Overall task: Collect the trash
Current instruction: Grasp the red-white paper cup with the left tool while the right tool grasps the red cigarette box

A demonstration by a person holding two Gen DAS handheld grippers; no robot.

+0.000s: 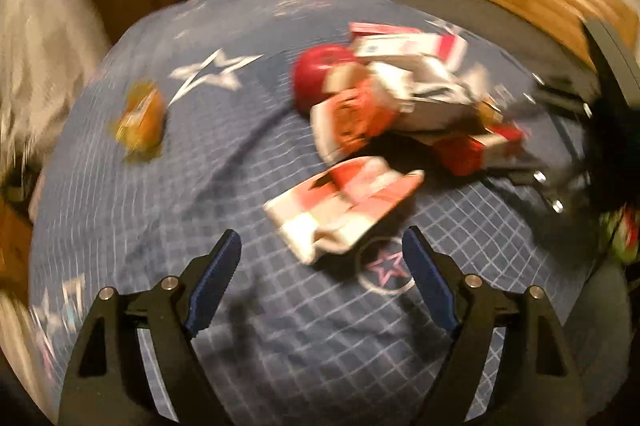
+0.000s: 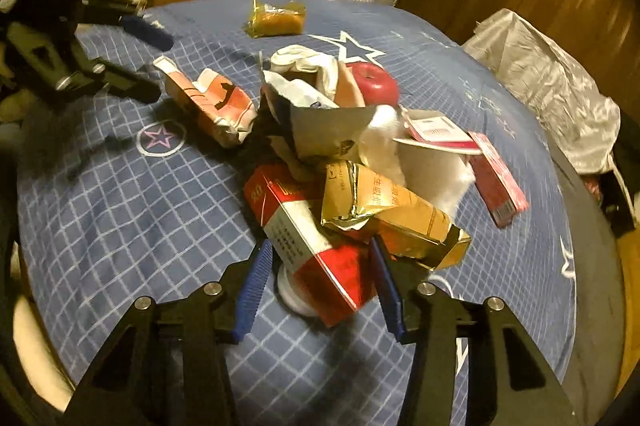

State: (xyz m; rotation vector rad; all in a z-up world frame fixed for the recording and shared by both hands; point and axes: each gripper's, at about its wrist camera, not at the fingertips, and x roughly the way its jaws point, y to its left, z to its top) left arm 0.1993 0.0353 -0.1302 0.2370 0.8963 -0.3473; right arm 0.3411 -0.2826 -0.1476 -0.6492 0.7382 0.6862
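The right gripper (image 2: 318, 280) straddled the red cigarette pack (image 2: 308, 246) at the near edge of the trash pile (image 2: 352, 146) on the blue cloth (image 2: 120, 206), seemingly not yet clamped. A good grasp needed squeezing its flat sides squarely. The left gripper (image 1: 320, 258) hung released, just short of a crumpled wrapper (image 1: 344, 202).

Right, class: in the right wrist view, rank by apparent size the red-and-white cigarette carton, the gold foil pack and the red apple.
1. Red-and-white cigarette carton, nearest the camera, which inflates it.
2. Gold foil pack, close behind.
3. Red apple, partly hidden and farther off.

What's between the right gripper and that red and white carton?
Nothing visible. The red and white carton already sits between the open right gripper's blue pads; the gold pack leans on its far end, not in the path.
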